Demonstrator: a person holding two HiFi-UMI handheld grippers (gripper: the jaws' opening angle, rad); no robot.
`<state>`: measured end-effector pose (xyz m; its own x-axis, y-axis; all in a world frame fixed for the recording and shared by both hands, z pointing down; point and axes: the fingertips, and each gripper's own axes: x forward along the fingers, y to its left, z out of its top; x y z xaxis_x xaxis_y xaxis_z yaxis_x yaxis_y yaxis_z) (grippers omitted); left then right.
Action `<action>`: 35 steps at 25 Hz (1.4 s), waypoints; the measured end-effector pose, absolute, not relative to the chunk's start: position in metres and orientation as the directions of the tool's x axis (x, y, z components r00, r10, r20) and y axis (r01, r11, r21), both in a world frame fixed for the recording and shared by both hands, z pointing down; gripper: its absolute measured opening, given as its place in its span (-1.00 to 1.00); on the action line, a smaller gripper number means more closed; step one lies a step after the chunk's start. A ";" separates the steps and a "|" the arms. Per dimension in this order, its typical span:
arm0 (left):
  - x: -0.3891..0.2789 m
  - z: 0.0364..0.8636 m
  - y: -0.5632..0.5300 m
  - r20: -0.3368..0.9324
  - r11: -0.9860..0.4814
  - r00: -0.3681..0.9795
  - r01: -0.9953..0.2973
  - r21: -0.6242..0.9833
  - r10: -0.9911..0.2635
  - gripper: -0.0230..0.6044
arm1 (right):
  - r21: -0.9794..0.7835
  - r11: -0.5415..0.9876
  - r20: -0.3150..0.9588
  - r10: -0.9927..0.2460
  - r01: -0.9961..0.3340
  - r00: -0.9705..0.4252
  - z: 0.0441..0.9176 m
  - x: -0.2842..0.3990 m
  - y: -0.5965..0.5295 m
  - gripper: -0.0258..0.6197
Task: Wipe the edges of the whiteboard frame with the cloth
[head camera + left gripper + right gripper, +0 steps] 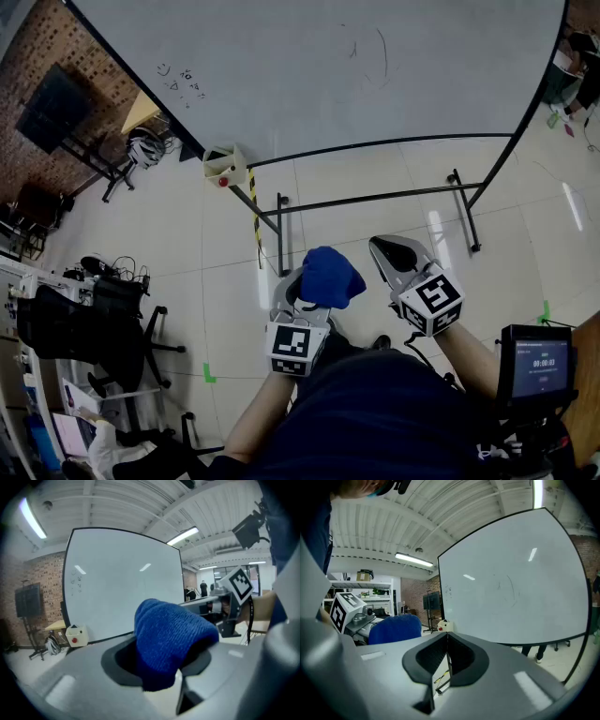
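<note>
A large whiteboard (309,66) on a black wheeled stand fills the far side of the head view, its black frame edge (375,143) running along the bottom; faint marks show on its surface. My left gripper (314,281) is shut on a bunched blue cloth (330,277), which bulges out between its jaws (164,641) in the left gripper view. My right gripper (389,255) hovers beside it, shut with nothing between its jaws. Both grippers hang in the air short of the whiteboard (515,583), apart from it.
A small cream box with a red button (225,167) sits at the whiteboard's lower left corner. The stand's black legs (464,211) spread over the tiled floor. Office chairs and cluttered desks (84,319) stand at left; a small screen (536,361) is at lower right.
</note>
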<state>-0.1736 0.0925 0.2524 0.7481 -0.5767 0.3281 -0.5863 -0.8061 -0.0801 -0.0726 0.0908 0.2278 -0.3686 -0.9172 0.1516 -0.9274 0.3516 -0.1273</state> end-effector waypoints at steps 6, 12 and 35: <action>-0.213 0.225 0.025 0.270 -0.751 0.715 -0.658 -0.054 -0.645 -0.36 | -0.101 0.391 0.105 -0.910 -0.915 -0.400 0.204 -0.099 0.040 -0.88; -0.275 0.202 -0.078 0.170 -0.662 0.642 -0.741 -0.115 -0.748 -0.36 | -0.078 0.491 0.103 -0.861 -0.867 -0.497 0.175 -0.147 -0.047 -0.50; -0.284 0.043 -0.259 -0.070 -0.542 0.674 -0.646 -0.537 -0.735 -0.18 | -0.079 0.753 0.022 -0.654 -0.654 -0.756 0.022 -0.308 -0.263 0.15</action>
